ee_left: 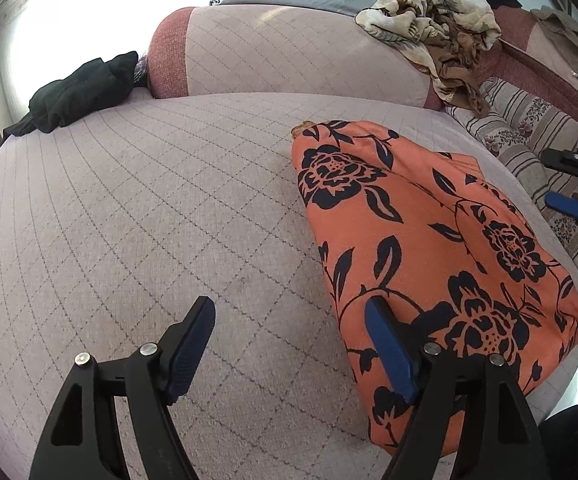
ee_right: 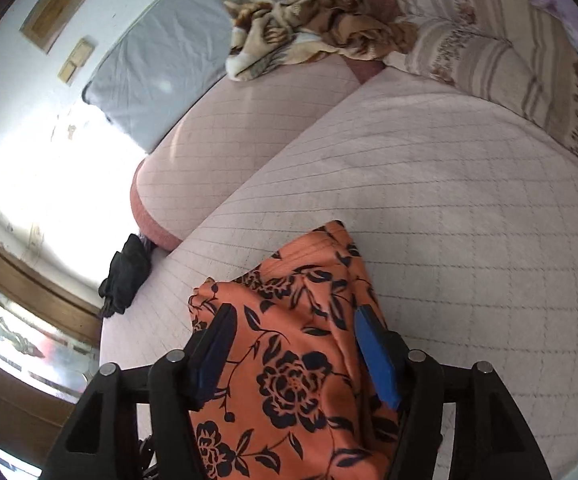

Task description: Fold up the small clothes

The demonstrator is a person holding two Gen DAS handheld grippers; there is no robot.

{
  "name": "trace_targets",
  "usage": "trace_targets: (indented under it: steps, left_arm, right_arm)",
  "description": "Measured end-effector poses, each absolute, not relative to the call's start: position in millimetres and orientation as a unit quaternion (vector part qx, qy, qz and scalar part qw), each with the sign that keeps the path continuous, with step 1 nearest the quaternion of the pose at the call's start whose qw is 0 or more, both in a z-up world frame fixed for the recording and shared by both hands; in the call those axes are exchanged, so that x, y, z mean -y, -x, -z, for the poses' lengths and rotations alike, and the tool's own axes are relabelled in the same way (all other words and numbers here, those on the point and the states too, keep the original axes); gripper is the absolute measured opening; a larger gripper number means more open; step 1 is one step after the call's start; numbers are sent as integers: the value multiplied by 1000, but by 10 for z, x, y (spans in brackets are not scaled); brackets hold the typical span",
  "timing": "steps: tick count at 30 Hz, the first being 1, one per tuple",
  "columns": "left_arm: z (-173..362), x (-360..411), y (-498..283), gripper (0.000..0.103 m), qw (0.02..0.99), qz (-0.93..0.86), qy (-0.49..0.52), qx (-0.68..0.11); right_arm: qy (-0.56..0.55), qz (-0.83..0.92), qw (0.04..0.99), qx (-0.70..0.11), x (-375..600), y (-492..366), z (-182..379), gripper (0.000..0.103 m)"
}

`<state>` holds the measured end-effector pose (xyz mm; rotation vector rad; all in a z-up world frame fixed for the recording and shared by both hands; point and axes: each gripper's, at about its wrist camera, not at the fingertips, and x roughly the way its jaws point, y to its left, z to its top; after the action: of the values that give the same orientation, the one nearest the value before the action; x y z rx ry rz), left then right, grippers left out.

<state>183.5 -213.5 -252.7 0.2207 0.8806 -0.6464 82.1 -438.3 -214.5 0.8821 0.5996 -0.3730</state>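
One orange garment with a navy floral print [ee_left: 429,248] is lying folded on the quilted pink cushion [ee_left: 149,208] of a sofa, toward the cushion's right edge and running from about mid-depth toward its front edge. In the right wrist view the same garment [ee_right: 289,360] is sitting between the two fingers of the right gripper [ee_right: 295,350], whose jaws are standing about half open, the pads not pressing on the cloth. The left gripper [ee_left: 289,350] is hovering over the front part of the cushion with its jaws spread wide, nothing in its grasp; its right finger is showing in front of the garment's left border, and whether it touches the cloth cannot be told. One dark bundle of clothing [ee_left: 77,96] is resting at the cushion's far left corner, beside the end of the backrest [ee_left: 289,52]. One crumpled beige leaf-print cloth [ee_left: 437,28] is draping over the backrest's right end, and one striped floral pillow [ee_left: 529,136] is lying just past the cushion's right edge. One grey pillow [ee_right: 157,68] is leaning behind the backrest against the wall. Two wooden-framed panels [ee_right: 59,8] are hanging on that wall; any writing on them is too small to read. No brand or label is showing on the garment.
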Motion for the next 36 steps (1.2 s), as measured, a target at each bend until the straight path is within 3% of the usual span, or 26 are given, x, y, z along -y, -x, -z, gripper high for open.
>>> trace_targets:
  steps: [1, 2, 8, 16, 21, 28, 36]
  left_arm:
    - [2526, 2145, -1825, 78, 850, 306, -109, -415]
    - [2524, 2151, -1819, 78, 851, 306, -113, -412]
    - [2529, 2162, -1813, 78, 853, 307, -119, -405]
    - [2506, 2231, -1813, 79, 856, 310, -125, -394]
    - [2517, 2243, -1797, 80, 858, 308, -129, -390]
    - [2536, 2234, -1809, 80, 858, 302, -125, -398]
    - [2540, 2240, -1789, 80, 861, 296, -127, -395]
  right_arm:
    - [-401, 167, 849, -301, 4329, -983, 2146, 42]
    - [-393, 160, 847, -319, 4274, -1136, 2182, 38]
    - [-378, 192, 805, -415, 4280, -1742, 2752, 36]
    - [-295, 240, 820, -428, 4422, -2133, 2907, 35]
    - [-308, 228, 824, -418, 4572, -2226, 2952, 35]
    - [-313, 199, 858, -355, 4376, -1894, 2461, 35]
    - [-314, 181, 857, -366, 3932, -1218, 2301, 35]
